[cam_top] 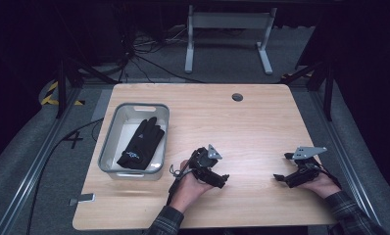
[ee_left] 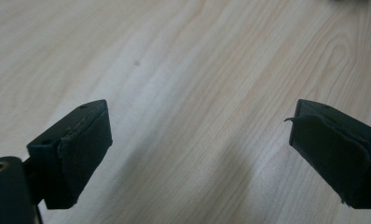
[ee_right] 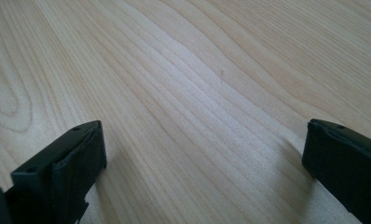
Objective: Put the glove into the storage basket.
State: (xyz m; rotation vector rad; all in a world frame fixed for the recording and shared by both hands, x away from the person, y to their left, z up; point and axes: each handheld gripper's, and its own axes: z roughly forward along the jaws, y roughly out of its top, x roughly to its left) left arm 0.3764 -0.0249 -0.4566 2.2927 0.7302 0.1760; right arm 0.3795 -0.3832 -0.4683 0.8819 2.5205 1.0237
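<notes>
- I have the left gripper (cam_top: pixel 226 180) low over the table (cam_top: pixel 252 122), in the hand (cam_top: pixel 193 188) that comes in from the near edge; its fingers (ee_left: pixel 76 154) stand wide apart with bare wood between them and hold nothing.
- In the left gripper view both pads hang just above the grain, and the right-hand pad's (ee_left: pixel 335 156) lining is peeling a little at its top edge.
- I keep the right gripper (cam_top: pixel 277 177) well apart from the left one, toward the table's right side, resting in the other hand (cam_top: pixel 325 186); its fingers (ee_right: pixel 65 172) are also spread wide and empty, with plain wood showing between them in the right gripper view.
- The two pairs of fingers point roughly toward each other across an open stretch of table.
- A grey three-cornered plate (cam_top: pixel 213 152) sits on top of the left gripper, and a like one (cam_top: pixel 309 151) on top of the right.
- A black glove (cam_top: pixel 141 144) lies beyond and to the left of the left fingers, well clear of them, and far from the right fingers.
- The glove rests flat inside a grey bin (cam_top: pixel 107 147), its fingertips pointing away from me and its cuff toward the bin's near wall.
- The bin stands on the table's left part, near the left gripper but not touching it.
- Far past both pairs of fingers, a small round hole (cam_top: pixel 237 97) sits in the table near its back edge.
</notes>
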